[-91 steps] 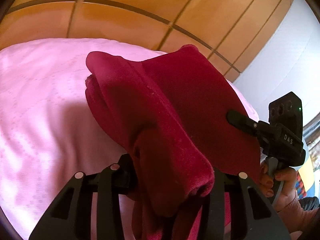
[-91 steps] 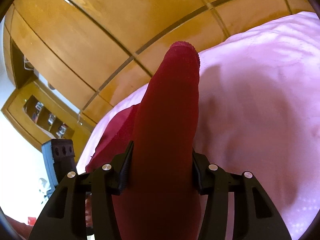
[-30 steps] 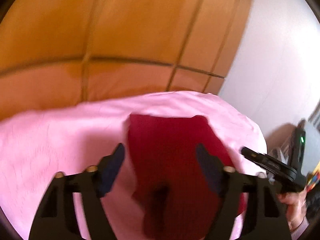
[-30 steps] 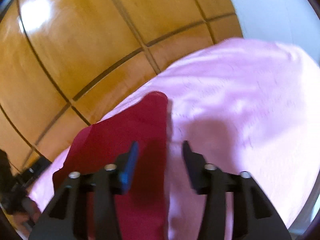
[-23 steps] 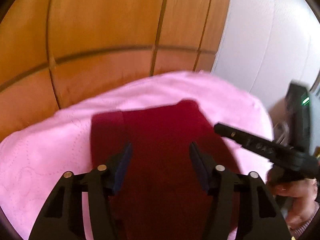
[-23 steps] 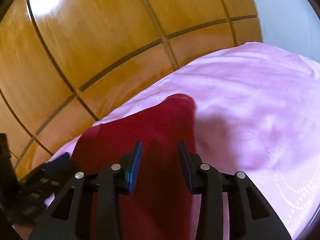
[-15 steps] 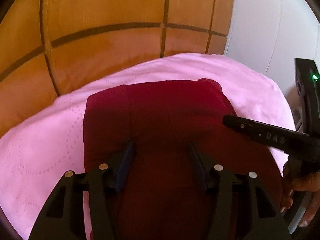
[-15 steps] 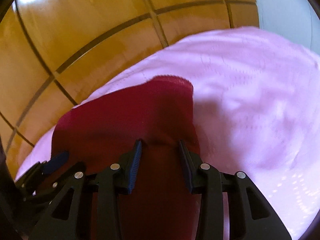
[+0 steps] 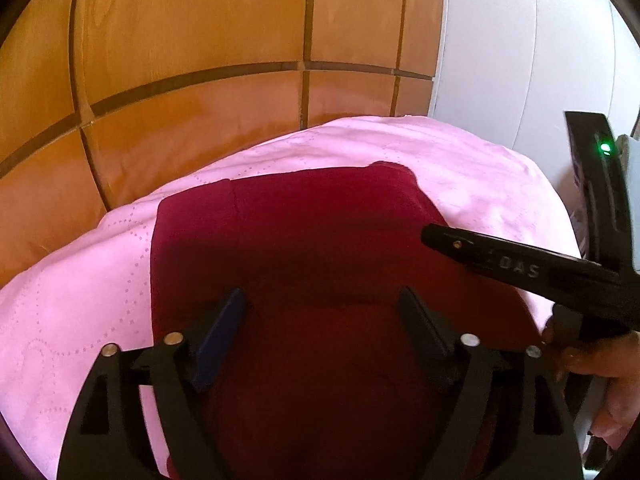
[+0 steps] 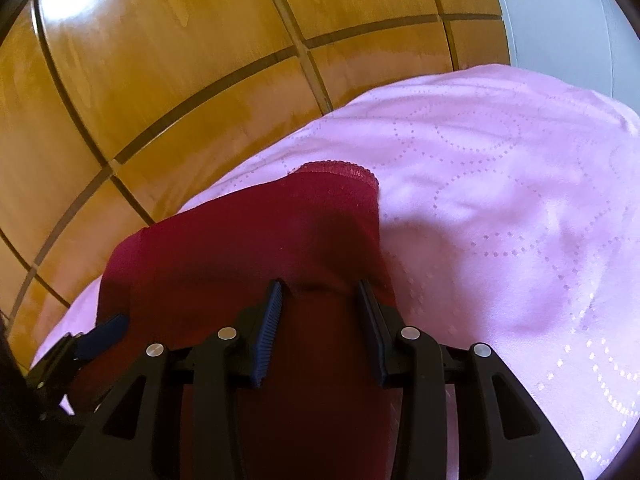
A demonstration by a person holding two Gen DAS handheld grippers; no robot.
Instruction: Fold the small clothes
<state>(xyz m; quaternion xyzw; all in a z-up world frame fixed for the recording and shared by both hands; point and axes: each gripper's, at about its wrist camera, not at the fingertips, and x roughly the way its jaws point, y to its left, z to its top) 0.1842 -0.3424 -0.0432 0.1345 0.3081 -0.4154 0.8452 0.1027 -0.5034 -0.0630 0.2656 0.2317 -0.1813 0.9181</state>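
I'm seeing the dark red garment (image 9: 304, 240) lying flat on the pink quilted bedspread (image 9: 80, 288) (wooden panels behind); left gripper (image 9: 320, 308) gaping wide, right gripper (image 10: 318, 292) parted, neither clamping cloth.

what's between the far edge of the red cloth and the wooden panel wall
Only a strip of pink bedspread. In both wrist views the red cloth ends short of the wooden wall, with nothing else lying on that strip.
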